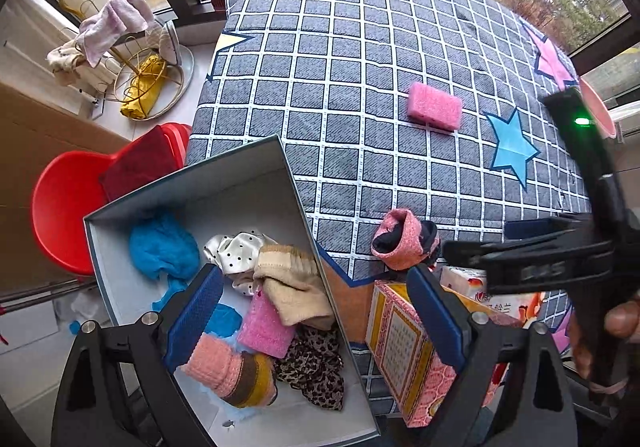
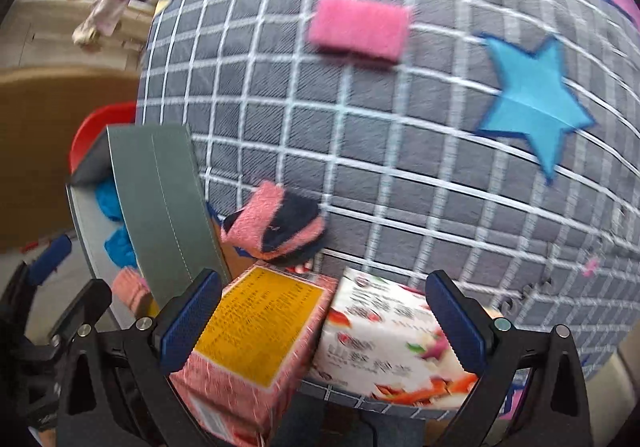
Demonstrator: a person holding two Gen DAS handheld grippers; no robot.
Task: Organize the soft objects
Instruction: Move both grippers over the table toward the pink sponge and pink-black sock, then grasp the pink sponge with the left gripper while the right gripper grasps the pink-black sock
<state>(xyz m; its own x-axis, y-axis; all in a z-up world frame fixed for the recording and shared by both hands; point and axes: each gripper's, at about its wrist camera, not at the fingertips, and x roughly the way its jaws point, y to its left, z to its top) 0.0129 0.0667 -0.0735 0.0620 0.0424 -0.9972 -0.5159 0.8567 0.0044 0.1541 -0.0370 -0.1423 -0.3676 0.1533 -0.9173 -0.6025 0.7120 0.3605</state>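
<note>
A grey box [image 1: 192, 171] at the bed's near-left corner holds several soft things: a blue cloth [image 1: 162, 247], a dotted satin piece, a beige sock, a pink sponge [image 1: 266, 329], a leopard-print cloth and a pink-and-yellow sock. My left gripper [image 1: 316, 311] hangs open over the box's right wall with nothing between its pads. A rolled pink-and-navy sock [image 1: 404, 239] [image 2: 280, 227] lies on the checked bedspread [image 1: 360, 47] just right of the box. Farther up lies a second pink sponge [image 1: 435, 107] [image 2: 360, 27]. My right gripper [image 2: 324, 323] is open above two cartons, just short of the sock.
A pink-and-yellow carton [image 1: 404, 351] [image 2: 256, 331] and a white floral tissue pack [image 2: 384, 347] sit at the bed's near edge. Left of the bed stand a red chair [image 1: 60, 207] and a gold rack [image 1: 120, 47] draped with towels. Windows run along the far side.
</note>
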